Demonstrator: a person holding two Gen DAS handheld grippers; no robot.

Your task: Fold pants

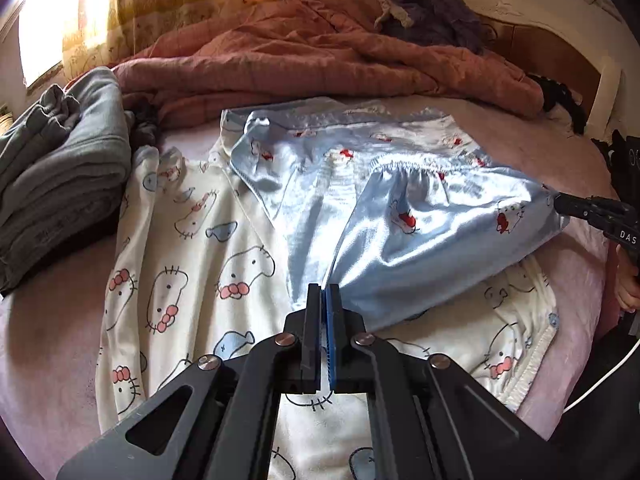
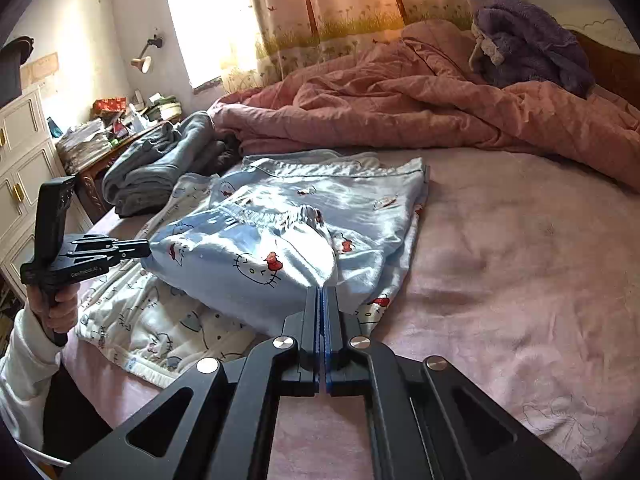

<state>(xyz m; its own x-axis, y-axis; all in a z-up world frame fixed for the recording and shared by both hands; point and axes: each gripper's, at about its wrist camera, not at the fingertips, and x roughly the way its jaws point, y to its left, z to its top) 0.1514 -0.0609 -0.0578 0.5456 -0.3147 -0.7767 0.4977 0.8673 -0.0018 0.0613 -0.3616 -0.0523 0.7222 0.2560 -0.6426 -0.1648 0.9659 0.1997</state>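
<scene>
Both grippers clamp the shiny pale-blue satin pants with red-bowed cat faces (image 1: 404, 216), which lie partly folded on a white cat-print garment (image 1: 192, 240) spread over the pink bed sheet (image 2: 500, 240). Left gripper (image 1: 325, 290) has its jaws pressed together on 1 edge; right gripper (image 2: 321, 293) pinches the opposite edge. Behind lie folded grey clothes (image 1: 68, 168) and a rumpled pink quilt (image 2: 420, 112).
</scene>
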